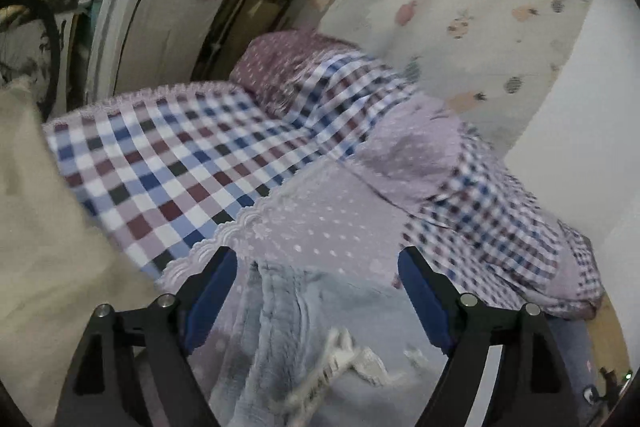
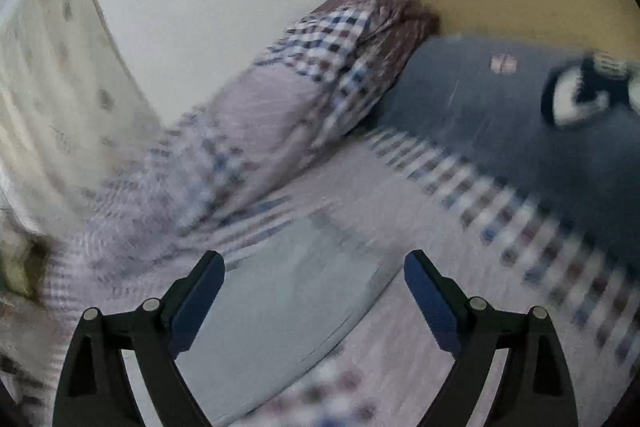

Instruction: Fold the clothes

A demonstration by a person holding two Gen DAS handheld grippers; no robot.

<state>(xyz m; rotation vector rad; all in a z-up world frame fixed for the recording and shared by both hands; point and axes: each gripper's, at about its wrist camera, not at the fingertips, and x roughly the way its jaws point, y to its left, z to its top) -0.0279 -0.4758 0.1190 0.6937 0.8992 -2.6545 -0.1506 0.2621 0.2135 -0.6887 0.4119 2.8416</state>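
- On the bed, a pale blue-grey garment (image 1: 276, 311) lies spread over the checked bedspread (image 1: 160, 163), likely because the flat bed gives room to lay it out for folding.
- Above it, the left gripper (image 1: 318, 291) has its jaws spread wide with nothing between them; the cloth sits below the gap, with no sign of contact.
- Likewise the right gripper (image 2: 314, 291) is spread and empty over a smooth stretch of the same garment (image 2: 288, 291).
- A checked pillow (image 1: 492, 223) rests at the bed's wall side, clear of the cloth.
- Motion blur smears the right wrist view heavily, so the garment's edges and any folds there cannot be made out.
- Both views cut the garment off at the bottom, so its kind and how far it is folded cannot be told.
- White trim (image 1: 340, 363) on it is too blurred to identify.
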